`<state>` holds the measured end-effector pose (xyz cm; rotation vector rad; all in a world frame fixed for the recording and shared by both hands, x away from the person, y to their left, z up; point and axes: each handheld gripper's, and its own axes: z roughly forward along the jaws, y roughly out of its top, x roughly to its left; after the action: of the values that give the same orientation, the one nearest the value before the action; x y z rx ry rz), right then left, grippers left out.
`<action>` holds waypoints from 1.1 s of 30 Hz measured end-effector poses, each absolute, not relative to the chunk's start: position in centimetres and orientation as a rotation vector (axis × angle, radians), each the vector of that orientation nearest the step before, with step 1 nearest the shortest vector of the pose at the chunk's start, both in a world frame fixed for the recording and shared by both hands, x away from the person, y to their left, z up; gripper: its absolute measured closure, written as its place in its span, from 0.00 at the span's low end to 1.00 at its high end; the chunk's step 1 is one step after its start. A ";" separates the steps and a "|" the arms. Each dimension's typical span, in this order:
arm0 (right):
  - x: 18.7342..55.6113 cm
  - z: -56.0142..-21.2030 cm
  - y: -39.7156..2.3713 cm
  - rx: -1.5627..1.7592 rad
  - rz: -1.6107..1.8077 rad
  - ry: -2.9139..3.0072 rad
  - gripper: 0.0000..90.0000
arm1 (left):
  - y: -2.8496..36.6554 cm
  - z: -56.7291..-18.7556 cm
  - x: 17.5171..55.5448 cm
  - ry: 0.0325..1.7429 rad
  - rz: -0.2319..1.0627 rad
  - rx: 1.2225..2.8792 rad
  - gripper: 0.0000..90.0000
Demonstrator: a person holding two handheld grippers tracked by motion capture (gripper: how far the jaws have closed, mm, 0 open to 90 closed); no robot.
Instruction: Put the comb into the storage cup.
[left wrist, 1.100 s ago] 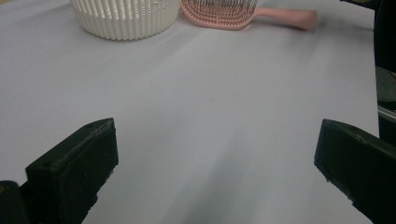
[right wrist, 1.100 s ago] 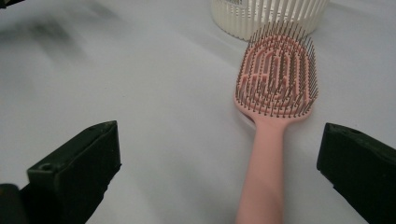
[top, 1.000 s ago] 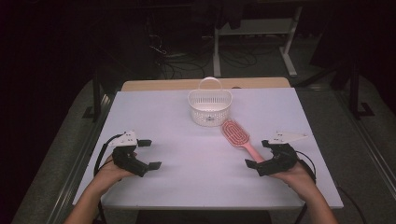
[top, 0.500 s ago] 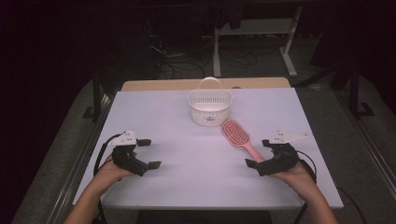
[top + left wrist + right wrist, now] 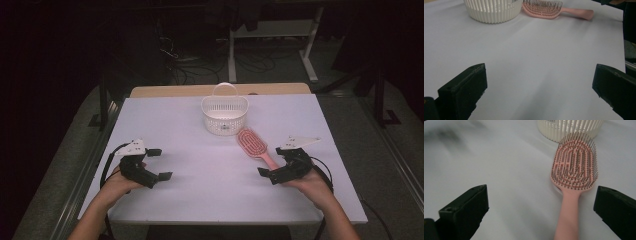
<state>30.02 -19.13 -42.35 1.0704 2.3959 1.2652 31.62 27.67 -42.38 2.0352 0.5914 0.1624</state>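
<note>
Right gripper view: the pink hairbrush (image 5: 574, 173) lies bristles-up at 12 o'clock, head beside the white basket (image 5: 570, 127). Right gripper (image 5: 541, 213) gapes wide, empty. Probably light, rigid; grip the slim handle.

Bright light on the white table (image 5: 190, 200), dark surroundings; close jaws blurred, shadows soft.

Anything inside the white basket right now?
In the high view the white basket looks empty: pale slotted floor and walls, handle upright. The near wall hides part of the bottom. The pink hairbrush lies outside it on the table.
</note>
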 end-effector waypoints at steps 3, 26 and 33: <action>30.4 -42.4 -18.8 1.070 1.260 2.405 0.00 | 27.7 -42.4 31.5 0.594 0.162 2.032 0.00; 31.2 -42.8 -17.7 1.055 1.215 2.434 0.25 | 27.8 -42.5 31.5 0.598 0.164 2.034 0.00; 31.1 -42.7 -17.8 1.072 1.195 2.432 0.48 | 27.8 -42.5 31.5 0.596 0.166 2.033 0.00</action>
<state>31.13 -17.81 -42.75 1.0720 2.4319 1.1947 31.47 27.78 -42.51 2.0325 0.5963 0.1657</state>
